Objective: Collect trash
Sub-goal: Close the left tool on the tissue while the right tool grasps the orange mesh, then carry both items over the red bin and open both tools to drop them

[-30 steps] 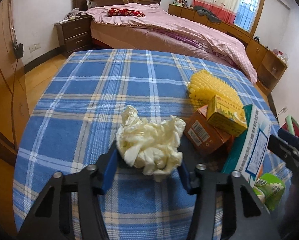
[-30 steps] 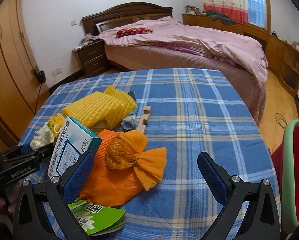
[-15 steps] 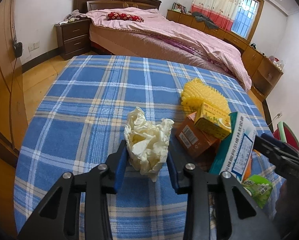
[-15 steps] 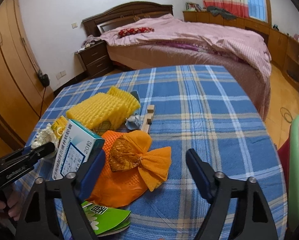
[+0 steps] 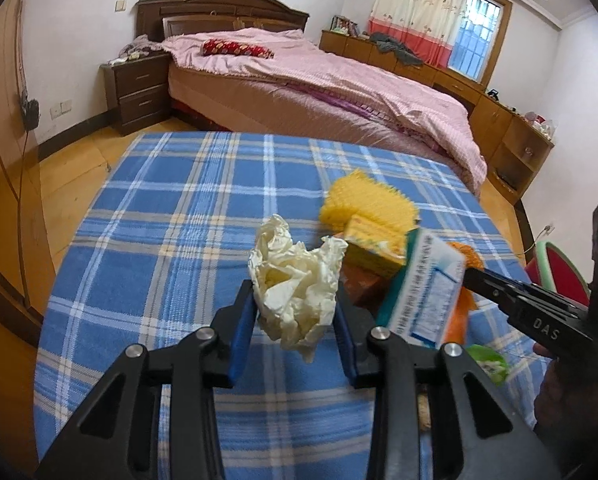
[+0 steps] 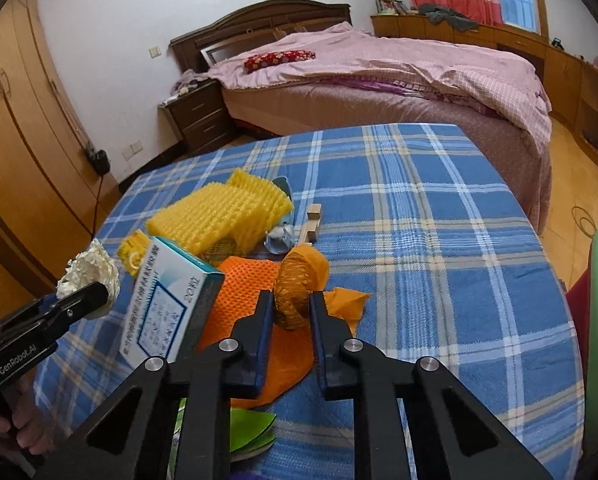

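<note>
Two grips: left hand-held gripper point(image 5: 295, 312) clamps crumpled tissue point(image 5: 295, 280), right hand-held gripper point(image 6: 291, 312), just closing, pinches orange mesh bag point(image 6: 295, 280).

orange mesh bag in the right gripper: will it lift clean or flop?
Probably flops: the right gripper pinches only the bunched knot of the orange mesh bag, and the rest lies flat. Likely light, since it looks empty. It may snag the teal medicine box leaning over it.
</note>
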### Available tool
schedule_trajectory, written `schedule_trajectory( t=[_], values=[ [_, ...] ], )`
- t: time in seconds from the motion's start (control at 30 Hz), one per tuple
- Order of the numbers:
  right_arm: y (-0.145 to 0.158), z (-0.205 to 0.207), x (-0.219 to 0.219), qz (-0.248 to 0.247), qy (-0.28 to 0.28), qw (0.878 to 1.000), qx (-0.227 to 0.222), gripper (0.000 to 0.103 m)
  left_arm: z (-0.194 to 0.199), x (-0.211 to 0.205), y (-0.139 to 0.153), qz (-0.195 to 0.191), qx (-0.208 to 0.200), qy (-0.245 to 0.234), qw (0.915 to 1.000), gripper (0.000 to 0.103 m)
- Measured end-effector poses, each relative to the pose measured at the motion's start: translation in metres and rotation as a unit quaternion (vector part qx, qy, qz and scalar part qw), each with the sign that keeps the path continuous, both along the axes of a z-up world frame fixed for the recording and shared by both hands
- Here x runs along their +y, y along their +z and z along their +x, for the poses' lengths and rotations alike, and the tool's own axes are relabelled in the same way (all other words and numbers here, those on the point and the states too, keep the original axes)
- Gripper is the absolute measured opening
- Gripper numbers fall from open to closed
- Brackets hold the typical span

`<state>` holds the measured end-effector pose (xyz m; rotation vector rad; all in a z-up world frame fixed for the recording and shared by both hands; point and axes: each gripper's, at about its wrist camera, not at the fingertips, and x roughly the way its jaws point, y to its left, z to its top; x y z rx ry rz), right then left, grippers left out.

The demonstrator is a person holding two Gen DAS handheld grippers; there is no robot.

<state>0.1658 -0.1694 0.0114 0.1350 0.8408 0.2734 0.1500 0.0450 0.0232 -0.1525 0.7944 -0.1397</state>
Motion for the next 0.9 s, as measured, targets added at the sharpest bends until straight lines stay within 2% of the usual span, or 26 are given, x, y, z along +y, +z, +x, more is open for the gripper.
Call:
schedule_trajectory(
  t=[0.2,0.43,0.67,0.9],
  values=[
    [0.015,-0.018,-0.008,0.016,-0.005,1.0,-0.015,0.015,-0.018,-0.015,0.022,0.001,-0.021,-0.022,0.9995,0.037],
    [0.043,-0.045,-0.026,0.023,-0.016,0.998,-0.052,0.015,-0.032,-0.038,0.046,-0.005,-0.037,-0.054,0.9978,0.037],
    [0.074,-0.076,-0.055,0.013,-0.038,0.995,-0.091,0.015,-0.043,-0.073,0.062,-0.012,-0.046,-0.094,0.9945,0.037],
    [0.089,-0.101,-0.094,-0.002,-0.08,0.992,-0.098,0.015,-0.048,-0.118,0.073,-0.019,-0.045,-0.141,0.9888,0.037]
  ],
)
